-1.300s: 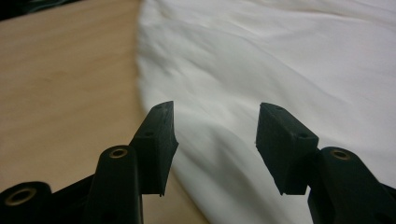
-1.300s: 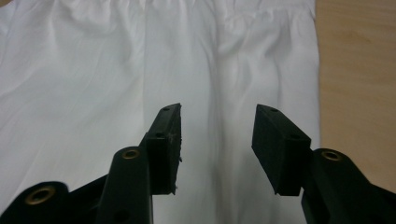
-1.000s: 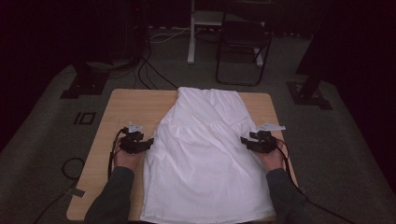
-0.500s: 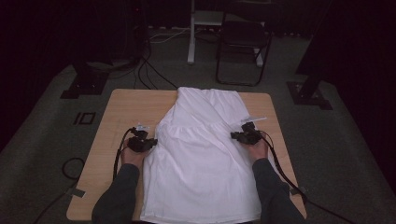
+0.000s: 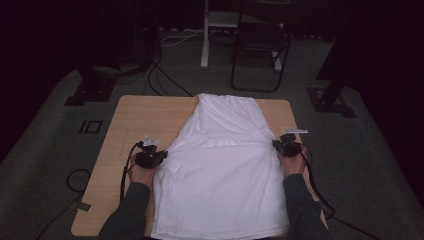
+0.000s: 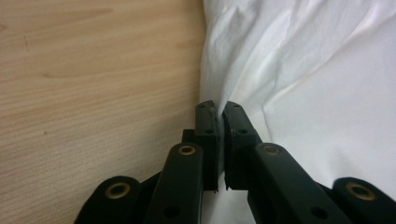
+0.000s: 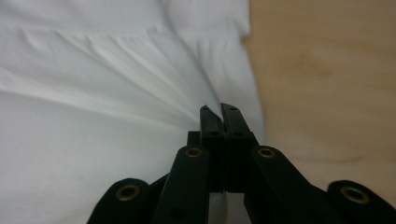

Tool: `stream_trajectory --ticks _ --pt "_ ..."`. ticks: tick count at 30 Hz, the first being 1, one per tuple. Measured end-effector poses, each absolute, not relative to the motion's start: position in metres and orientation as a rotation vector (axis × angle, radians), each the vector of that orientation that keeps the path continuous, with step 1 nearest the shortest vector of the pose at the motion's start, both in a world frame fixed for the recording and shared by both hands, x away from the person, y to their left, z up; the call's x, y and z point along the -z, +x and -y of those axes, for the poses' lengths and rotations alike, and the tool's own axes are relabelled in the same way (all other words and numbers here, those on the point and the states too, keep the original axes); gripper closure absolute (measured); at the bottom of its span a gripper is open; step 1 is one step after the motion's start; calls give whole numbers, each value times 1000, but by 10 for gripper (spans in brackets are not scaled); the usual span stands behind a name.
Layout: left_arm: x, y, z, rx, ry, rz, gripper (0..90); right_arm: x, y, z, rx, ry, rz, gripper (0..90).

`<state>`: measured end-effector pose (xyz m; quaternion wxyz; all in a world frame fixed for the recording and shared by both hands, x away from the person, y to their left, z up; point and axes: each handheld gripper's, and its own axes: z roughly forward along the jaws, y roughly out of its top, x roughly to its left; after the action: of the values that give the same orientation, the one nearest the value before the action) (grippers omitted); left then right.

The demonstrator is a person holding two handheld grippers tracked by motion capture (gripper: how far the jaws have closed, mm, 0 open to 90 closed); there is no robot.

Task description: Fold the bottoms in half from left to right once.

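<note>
The white cloth [image 5: 225,165] lies between both grippers. The left gripper [image 5: 161,156] pinches its 9 o'clock edge; the right gripper [image 5: 276,145] pinches its 3 o'clock edge, both closed.

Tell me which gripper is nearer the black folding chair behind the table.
Right. The right gripper grips the white cloth's edge diagonally below the chair; the left gripper is further across.

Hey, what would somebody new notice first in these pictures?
A white garment spread down the middle of the wooden table, bright against the dark room. At its side edges, the left tool and right tool are each pinched shut on the fabric, having just closed. Beyond the table stands a dark folding chair.
</note>
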<state>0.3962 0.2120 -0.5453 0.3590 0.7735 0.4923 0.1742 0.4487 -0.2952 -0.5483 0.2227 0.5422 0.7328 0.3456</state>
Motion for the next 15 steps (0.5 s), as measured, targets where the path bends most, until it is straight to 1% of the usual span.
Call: stream_trajectory --ticks 2,7,11,15 --pt "548 395 -211 -470 2010 -1270 876 559 449 293 -942 1511 -2044 888" --pt "552 382 -217 -500 2010 -1257 883 558 438 289 -920 1487 -2061 889" --pt "553 361 -227 -516 2026 -1230 883 560 415 286 -935 1481 -2072 892" --pt "554 334 -239 -499 2028 -1229 882 562 381 281 -966 1453 -2106 892"
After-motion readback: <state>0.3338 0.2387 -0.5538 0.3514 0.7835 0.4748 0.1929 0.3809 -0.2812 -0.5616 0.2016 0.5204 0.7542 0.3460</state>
